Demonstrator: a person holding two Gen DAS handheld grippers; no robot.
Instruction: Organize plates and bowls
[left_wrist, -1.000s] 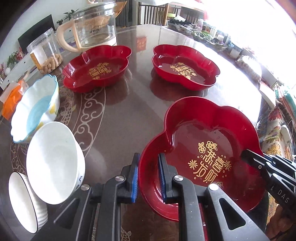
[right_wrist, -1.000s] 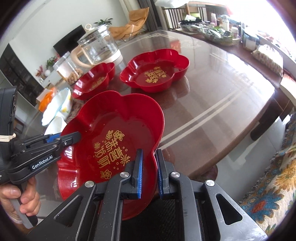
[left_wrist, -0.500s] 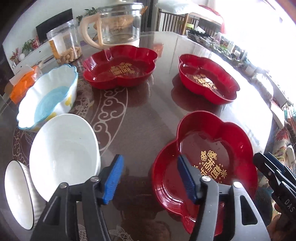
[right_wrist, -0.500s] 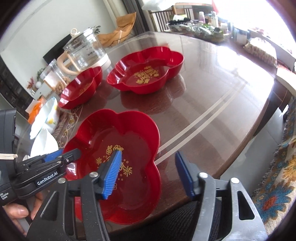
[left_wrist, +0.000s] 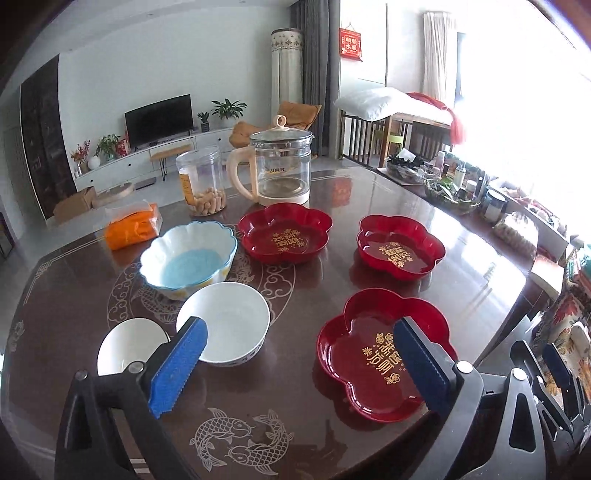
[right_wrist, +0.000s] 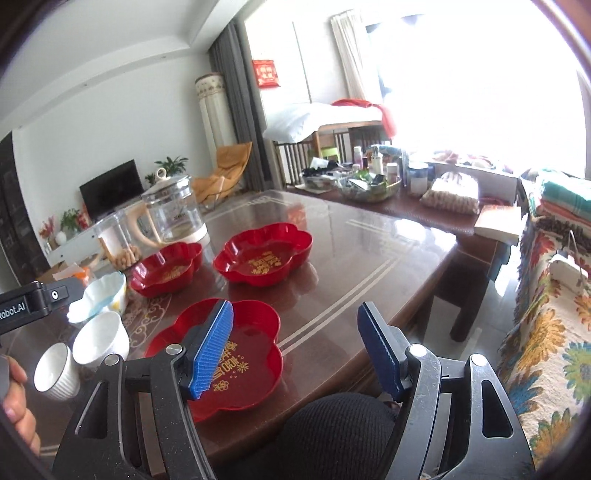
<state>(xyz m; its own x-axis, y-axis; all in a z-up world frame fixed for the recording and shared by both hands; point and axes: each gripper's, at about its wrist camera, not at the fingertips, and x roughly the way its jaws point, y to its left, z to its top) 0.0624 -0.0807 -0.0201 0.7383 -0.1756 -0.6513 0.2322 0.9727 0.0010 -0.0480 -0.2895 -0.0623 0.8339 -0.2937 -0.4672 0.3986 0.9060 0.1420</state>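
Three red flower-shaped plates lie on the dark table: a near one (left_wrist: 373, 363) by the front edge, one at the back middle (left_wrist: 284, 238) and one at the back right (left_wrist: 400, 252). A blue-lined scalloped bowl (left_wrist: 188, 258), a white bowl (left_wrist: 223, 323) and a small white ribbed bowl (left_wrist: 125, 345) stand at the left. My left gripper (left_wrist: 299, 367) is open and empty, raised above the table's front. My right gripper (right_wrist: 295, 349) is open and empty, above the near plate (right_wrist: 236, 350). It also shows at the far right of the left wrist view (left_wrist: 543, 373).
A glass kettle (left_wrist: 277, 171), a clear jar of snacks (left_wrist: 201, 181) and an orange packet (left_wrist: 131, 227) stand at the table's back. A side table with jars and baskets (right_wrist: 373, 181) is at the right. A patterned sofa (right_wrist: 546, 332) lies beyond the table edge.
Both grippers let go of the near red plate, opened wide and rose back from it. The plate now rests flat on the table.
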